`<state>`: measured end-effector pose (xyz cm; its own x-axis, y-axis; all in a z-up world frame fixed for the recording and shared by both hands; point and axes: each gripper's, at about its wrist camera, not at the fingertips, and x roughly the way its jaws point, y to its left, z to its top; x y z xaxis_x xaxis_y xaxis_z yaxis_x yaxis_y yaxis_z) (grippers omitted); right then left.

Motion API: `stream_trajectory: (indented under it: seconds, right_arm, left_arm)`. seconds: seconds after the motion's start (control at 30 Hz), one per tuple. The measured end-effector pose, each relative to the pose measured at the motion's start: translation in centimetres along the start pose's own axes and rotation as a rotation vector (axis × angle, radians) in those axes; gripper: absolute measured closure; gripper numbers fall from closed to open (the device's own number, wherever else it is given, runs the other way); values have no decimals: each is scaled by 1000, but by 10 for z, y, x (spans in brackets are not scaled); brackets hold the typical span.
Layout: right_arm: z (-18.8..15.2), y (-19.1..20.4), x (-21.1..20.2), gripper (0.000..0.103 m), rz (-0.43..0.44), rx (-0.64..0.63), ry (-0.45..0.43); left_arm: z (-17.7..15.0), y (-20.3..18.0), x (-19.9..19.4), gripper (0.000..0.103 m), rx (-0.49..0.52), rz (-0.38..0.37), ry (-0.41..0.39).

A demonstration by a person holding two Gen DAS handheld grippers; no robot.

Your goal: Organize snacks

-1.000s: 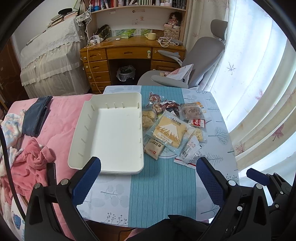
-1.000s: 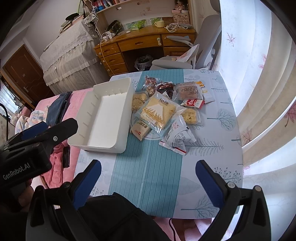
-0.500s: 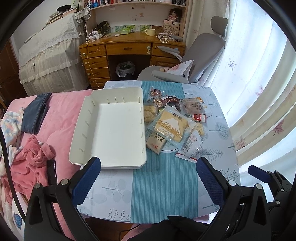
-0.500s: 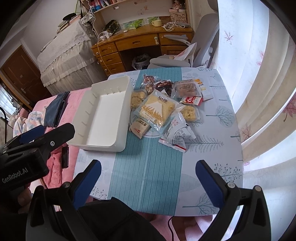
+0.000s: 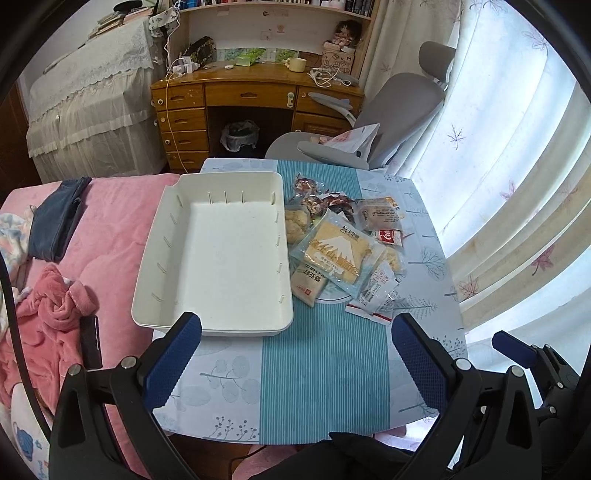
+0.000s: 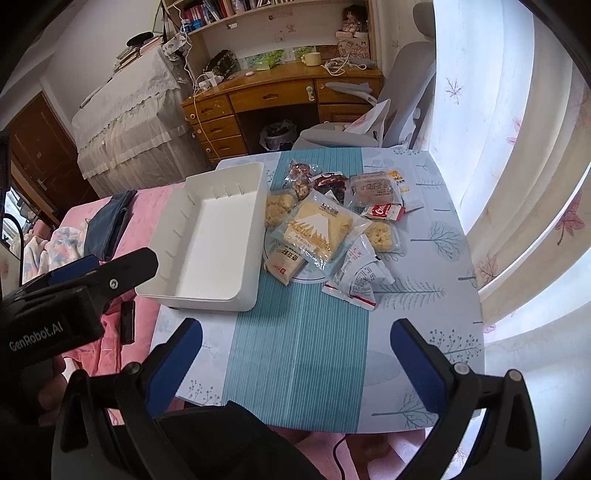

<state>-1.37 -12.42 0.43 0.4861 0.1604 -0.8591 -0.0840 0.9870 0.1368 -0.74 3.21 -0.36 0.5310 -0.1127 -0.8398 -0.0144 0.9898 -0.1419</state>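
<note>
A bedroom lit by daylight through pale curtains.

A wooden desk (image 5: 255, 96) with drawers stands against the far wall, with a bookshelf (image 5: 280, 14) above it and a bin (image 5: 240, 134) in its knee space. A cup (image 5: 296, 64) and cables lie on the desk top. A grey chair (image 5: 388, 114) stands between the desk and the table (image 5: 321, 369), which wears a blue leaf-print cloth with a teal striped runner. Curtains (image 5: 498, 155) printed with maple leaves glow white along the right. On the left a piece of furniture under a lace cover (image 5: 92, 99) stands by a brown door (image 6: 40, 151). A bed (image 5: 110, 236) with a pink quilt touches the table's left edge, with folded dark clothing (image 5: 55, 221) and a crumpled pink garment (image 5: 51, 306) on it.
</note>
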Motion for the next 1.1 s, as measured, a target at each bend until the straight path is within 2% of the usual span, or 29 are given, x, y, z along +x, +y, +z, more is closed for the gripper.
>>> stream_trajectory:
  seconds: [0.23, 0.57, 0.8, 1.1]
  right_arm:
    - [-10, 12, -3, 1, -20, -10, -30]
    - [-13, 8, -8, 1, -28, 15, -66]
    - [-5, -2, -4, 1, -5, -19, -79]
    - [16, -40, 1, 1, 44, -77, -98]
  left_arm:
    - [-1, 5, 1, 1, 29, -21, -7]
    - [-2, -1, 2, 1, 45, -44, -17]
    - [4, -11, 10, 1, 15, -1, -10]
    - [11, -39, 20, 1, -55, 42, -4]
